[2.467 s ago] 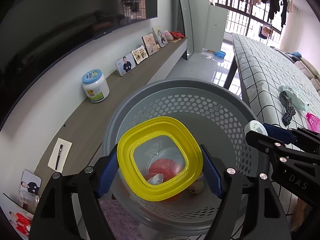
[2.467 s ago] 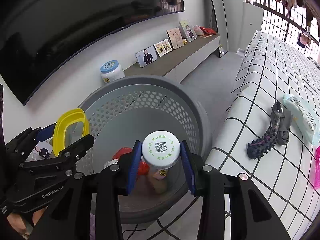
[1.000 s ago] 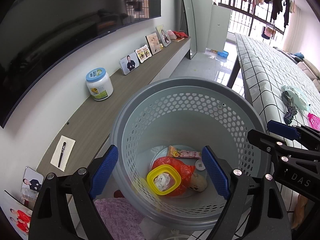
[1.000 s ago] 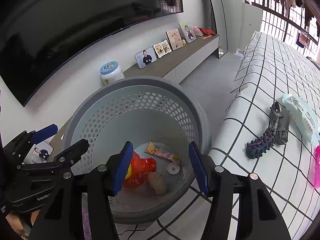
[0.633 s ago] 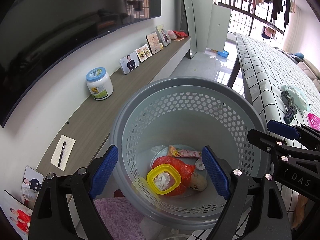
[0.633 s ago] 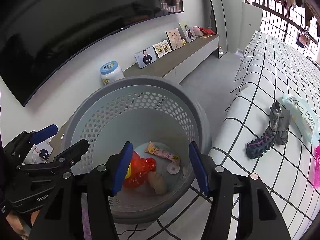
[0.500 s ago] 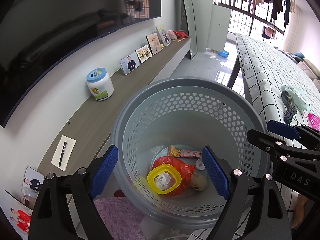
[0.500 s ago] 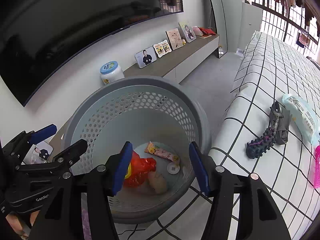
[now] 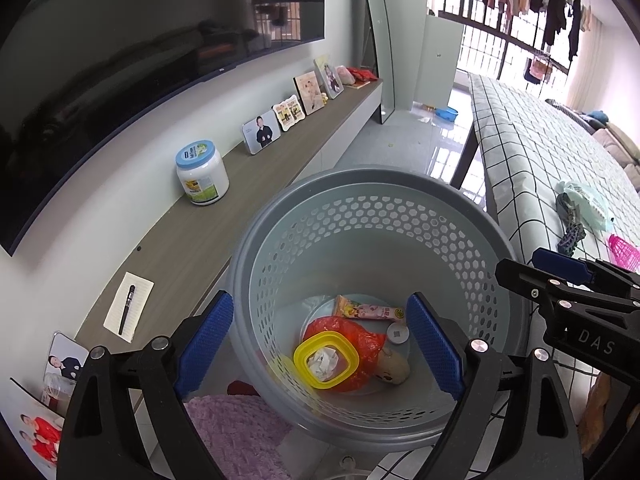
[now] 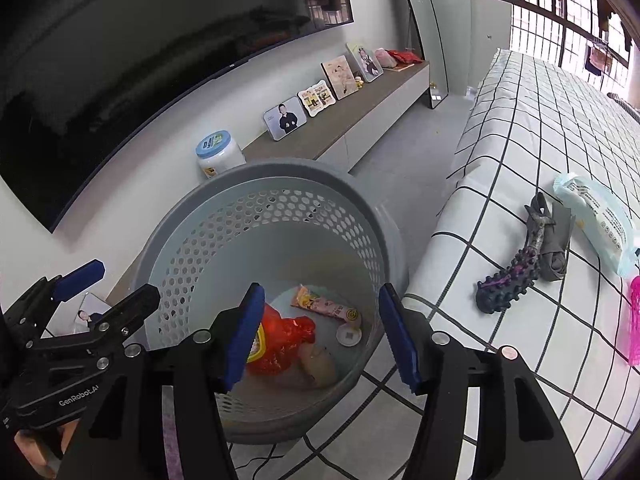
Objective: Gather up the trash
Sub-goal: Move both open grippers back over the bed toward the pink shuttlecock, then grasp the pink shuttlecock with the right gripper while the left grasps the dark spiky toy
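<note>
A grey perforated basket (image 9: 472, 216) (image 10: 208, 204) stands below both grippers. In it lie a yellow-rimmed container (image 9: 326, 364), a red plastic bag (image 9: 366, 344) (image 10: 288, 340), a snack wrapper (image 9: 370, 311) (image 10: 326, 306), a small bottle (image 9: 390, 368) (image 10: 320, 362) and a white cap (image 9: 398, 333) (image 10: 349, 335). My left gripper (image 9: 320, 348) is open and empty above the basket. My right gripper (image 10: 322, 340) is open and empty above it too, and shows at the right of the left wrist view (image 9: 560, 280).
A checked bed (image 10: 540, 120) at the right carries a pale blue packet (image 10: 596, 220), a spiky purple item (image 10: 508, 284), a grey cloth (image 10: 556, 240) and a pink thing (image 10: 634, 320). A wooden shelf (image 9: 248, 200) at the left holds a blue-lidded jar (image 9: 202, 172) and photo frames (image 9: 262, 134).
Earlier the left gripper held the yellow container and the right gripper the capped bottle over the basket. Both were let go and now lie in the basket. The last half second shows no movement.
</note>
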Demonstrator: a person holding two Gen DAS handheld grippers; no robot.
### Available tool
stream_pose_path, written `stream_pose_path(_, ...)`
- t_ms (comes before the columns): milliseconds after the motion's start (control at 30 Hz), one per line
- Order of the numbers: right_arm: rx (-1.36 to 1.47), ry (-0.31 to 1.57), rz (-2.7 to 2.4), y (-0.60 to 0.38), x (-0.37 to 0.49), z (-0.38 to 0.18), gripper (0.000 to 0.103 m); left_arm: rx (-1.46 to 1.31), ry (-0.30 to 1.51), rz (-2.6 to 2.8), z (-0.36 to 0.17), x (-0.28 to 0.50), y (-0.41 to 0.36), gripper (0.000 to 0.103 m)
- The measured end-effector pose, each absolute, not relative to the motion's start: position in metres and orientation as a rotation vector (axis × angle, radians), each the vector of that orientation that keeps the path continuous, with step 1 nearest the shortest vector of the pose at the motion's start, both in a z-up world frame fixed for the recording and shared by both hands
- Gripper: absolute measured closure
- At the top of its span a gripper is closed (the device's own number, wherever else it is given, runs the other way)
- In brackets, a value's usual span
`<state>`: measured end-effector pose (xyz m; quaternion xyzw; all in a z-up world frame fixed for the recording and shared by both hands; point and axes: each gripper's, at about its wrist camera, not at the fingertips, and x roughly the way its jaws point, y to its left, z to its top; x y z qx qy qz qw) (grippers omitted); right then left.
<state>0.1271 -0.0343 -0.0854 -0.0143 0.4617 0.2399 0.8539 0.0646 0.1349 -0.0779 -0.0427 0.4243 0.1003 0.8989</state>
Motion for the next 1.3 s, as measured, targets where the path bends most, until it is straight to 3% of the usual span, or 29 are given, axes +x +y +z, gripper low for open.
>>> stream_pose_path(200, 0.011, 0.942, 0.483, -0.056, 0.117, -0.068, 0.040, -0.082, 0.851, 0.192, -0.064, 0.063, 0.126, 0.012)
stream_pose_path(833, 0.061, 0.880, 0.192, -0.198, 0.077, -0.038, 0.038, -0.036, 0.817, -0.008, -0.041, 0.081, 0.039, 0.008)
stream_pose_path(1300, 0.097, 0.887, 0.092, -0.272, 0.104, -0.043, 0.037, 0.032, 0.847, -0.085, -0.047, 0.094, -0.019, 0.008)
